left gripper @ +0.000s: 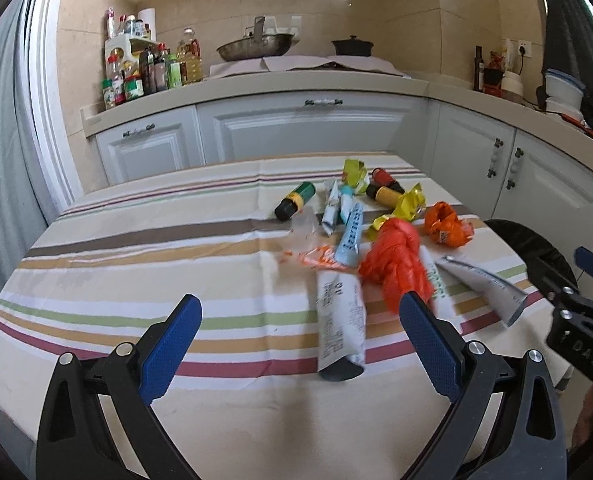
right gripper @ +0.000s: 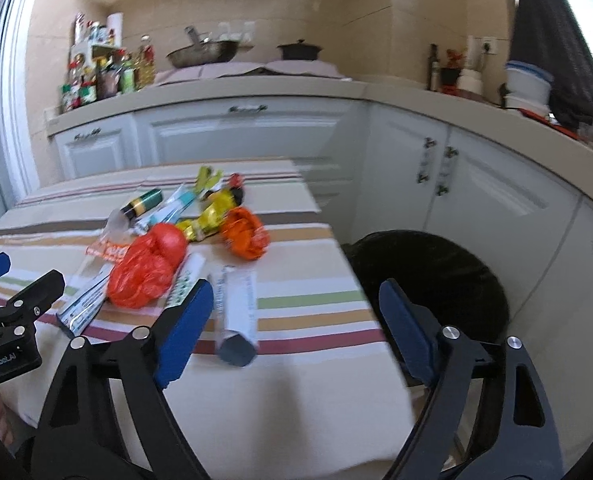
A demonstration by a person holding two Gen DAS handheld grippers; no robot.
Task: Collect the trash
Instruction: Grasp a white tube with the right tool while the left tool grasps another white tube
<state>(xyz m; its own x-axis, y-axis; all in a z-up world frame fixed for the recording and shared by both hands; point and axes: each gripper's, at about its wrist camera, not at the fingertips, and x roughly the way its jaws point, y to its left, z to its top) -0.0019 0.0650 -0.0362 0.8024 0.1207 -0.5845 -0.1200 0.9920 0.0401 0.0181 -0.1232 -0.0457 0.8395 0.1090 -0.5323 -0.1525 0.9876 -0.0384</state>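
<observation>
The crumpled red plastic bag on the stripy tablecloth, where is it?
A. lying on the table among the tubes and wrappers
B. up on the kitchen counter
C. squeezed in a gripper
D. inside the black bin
A: the crumpled red plastic bag lies on the striped tablecloth among the trash, and both the left gripper and the right gripper are open and empty.

The black bin (left gripper: 532, 248) sits mostly hidden behind the table's edge; wrapper (left gripper: 340, 320) print blurs unreadably.

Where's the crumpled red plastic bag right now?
The crumpled red plastic bag lies on the striped tablecloth, mid-pile, right of the white tube, before the open left gripper.
</observation>
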